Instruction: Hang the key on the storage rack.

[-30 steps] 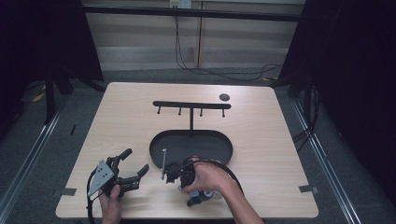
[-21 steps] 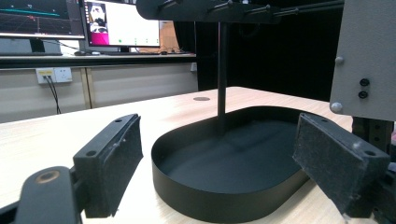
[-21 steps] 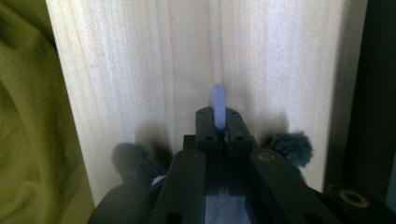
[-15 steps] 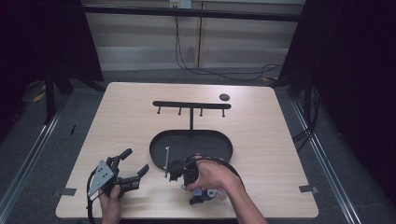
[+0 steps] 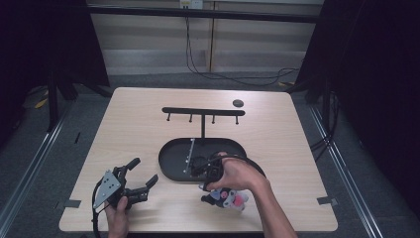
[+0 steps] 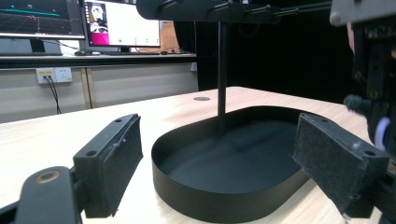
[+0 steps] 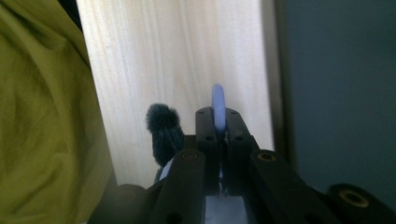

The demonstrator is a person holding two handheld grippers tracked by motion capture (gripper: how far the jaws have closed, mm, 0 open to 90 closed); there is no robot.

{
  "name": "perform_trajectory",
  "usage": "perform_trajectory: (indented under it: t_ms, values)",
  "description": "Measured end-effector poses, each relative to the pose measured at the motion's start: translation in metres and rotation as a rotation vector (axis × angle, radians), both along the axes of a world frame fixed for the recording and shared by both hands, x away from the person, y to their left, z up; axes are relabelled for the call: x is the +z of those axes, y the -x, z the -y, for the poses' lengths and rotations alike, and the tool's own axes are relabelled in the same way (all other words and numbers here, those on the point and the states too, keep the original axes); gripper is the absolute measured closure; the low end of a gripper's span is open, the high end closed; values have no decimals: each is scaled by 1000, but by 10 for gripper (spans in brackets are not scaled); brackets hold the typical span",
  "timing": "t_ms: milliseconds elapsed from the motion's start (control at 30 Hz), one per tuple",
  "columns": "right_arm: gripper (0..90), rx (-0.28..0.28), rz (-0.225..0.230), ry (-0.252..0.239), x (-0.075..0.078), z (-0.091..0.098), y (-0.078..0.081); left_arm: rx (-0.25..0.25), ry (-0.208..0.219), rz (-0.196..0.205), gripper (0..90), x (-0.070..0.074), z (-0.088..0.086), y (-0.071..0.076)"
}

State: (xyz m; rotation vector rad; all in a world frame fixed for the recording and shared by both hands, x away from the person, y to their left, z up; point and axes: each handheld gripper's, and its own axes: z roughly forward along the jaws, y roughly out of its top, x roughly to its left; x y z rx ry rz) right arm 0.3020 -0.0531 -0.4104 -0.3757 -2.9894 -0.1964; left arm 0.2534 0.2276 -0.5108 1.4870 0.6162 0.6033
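Plush keychain toy [image 5: 228, 197] hangs just above the worktop [image 5: 148, 124] beside the black tray [image 5: 171, 161], light and floppy; right tongs [image 7: 218, 122] are clamped on its blue ring [image 7: 218, 105], left tongs [image 5: 141, 173] apart, empty.

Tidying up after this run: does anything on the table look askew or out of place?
Nothing stands out. The hook stand rises upright from its black tray, and the right tool grips the plush keychain's blue ring cleanly.
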Motion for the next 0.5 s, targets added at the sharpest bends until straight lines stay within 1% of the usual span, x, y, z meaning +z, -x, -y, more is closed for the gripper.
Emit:
perform_trajectory:
  t_ms: [67,100,133,167,200,233,267,300,333,367,400,433,467,500]
  values:
    - [872,-7,12,-6,10,6,-2,0,0,0,153,0,0,0]
    - [872,-7,12,-6,10,6,-2,0,0,0,153,0,0,0]
    - [872,-15,18,-7,18,9,-3,0,0,0,153,0,0,0]
    - [872,-15,18,-7,18,9,-3,0,0,0,153,0,0,0]
    - [872,-27,28,-13,25,12,-3,0,0,0,153,0,0,0]
    - [872,-27,28,-13,25,12,-3,0,0,0,153,0,0,0]
    - [872,-25,43,-22,31,14,-4,0,0,0,153,0,0,0]
    - [872,-25,43,-22,31,14,-4,0,0,0,153,0,0,0]
    - [872,-32,50,-25,38,17,-4,0,-1,0,153,0,0,0]
    - [872,-32,50,-25,38,17,-4,0,-1,0,153,0,0,0]
    - [872,-44,55,-32,43,18,-5,0,-1,0,153,0,0,0]
    - [871,-30,65,-32,44,18,-6,0,0,0,153,0,0,0]
    - [871,-39,67,-23,46,18,-7,0,0,1,153,0,0,0]
    - [872,-36,71,-16,48,18,-8,-1,-1,0,153,0,0,0]
